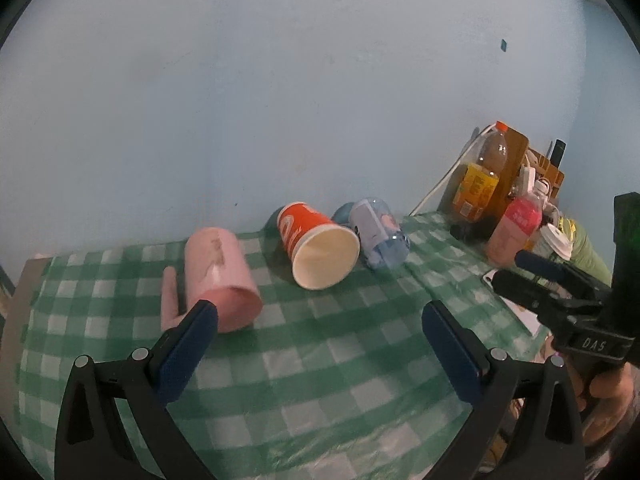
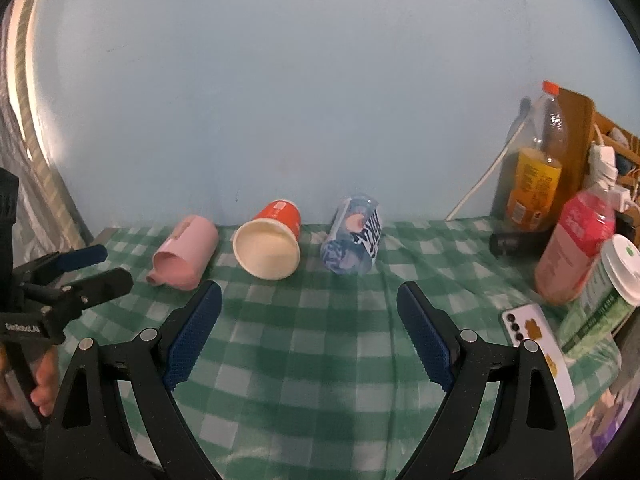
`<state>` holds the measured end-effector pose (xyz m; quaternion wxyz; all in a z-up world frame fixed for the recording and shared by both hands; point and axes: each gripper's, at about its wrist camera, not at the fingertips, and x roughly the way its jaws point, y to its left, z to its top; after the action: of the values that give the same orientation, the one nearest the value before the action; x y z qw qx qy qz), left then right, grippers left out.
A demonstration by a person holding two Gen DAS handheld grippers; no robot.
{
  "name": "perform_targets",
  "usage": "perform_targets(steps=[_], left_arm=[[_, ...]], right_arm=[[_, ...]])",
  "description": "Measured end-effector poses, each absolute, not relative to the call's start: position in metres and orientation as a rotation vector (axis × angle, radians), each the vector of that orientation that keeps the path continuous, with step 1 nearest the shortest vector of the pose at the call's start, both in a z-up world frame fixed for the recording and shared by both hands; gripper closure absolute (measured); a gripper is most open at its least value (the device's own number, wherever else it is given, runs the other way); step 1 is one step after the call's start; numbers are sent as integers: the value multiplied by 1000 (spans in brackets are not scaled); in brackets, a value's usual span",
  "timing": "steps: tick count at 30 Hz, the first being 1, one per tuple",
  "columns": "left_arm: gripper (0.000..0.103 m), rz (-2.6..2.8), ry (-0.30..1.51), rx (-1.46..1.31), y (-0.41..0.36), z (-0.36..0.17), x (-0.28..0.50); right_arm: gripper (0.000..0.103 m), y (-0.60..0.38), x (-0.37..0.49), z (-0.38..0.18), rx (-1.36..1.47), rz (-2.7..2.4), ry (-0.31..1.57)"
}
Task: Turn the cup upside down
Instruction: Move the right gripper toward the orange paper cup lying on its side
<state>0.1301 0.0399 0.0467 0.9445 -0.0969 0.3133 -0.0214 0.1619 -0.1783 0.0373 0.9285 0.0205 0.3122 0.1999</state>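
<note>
Three cups lie on their sides in a row on the green checked tablecloth [image 1: 320, 360]: a pink mug [image 1: 218, 276] with a handle at left, a red paper cup [image 1: 316, 244] with its white mouth facing me in the middle, and a clear blue printed cup [image 1: 380, 236] at right. They also show in the right wrist view: pink mug [image 2: 186, 254], red paper cup [image 2: 272, 240], blue cup [image 2: 352, 240]. My left gripper [image 1: 320, 316] is open and empty, its left finger just in front of the pink mug. My right gripper [image 2: 310, 296] is open and empty, short of the cups.
At the right stand an orange-capped bottle [image 2: 536, 168], a pink bottle [image 2: 576, 244], a white-lidded green cup [image 2: 604, 292], a wooden rack [image 2: 584, 128] and a phone [image 2: 536, 344] lying flat. A blue wall [image 2: 320, 80] backs the table. The tablecloth [image 2: 320, 360] spans the front.
</note>
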Motion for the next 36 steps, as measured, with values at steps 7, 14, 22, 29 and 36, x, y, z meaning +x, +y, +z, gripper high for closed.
perform_targets(steps=[7,14,22,29,36], left_arm=[[0,-17,727,-187,33,49,179],[0,38,815,-186,34,42,227],[0,101,898,-191,35,19,274],[0,108,994,-231,38,-2,314],[0,143,1065,-236,40,-21,345]], right_arm=[[15,-178,201,39,75,401,704],[15,-180,242,23,103,428,810],[15,-181,275,1,138,416,893],[15,-181,292,-18,120,432,923],[15,-178,301,-32,102,446,939]])
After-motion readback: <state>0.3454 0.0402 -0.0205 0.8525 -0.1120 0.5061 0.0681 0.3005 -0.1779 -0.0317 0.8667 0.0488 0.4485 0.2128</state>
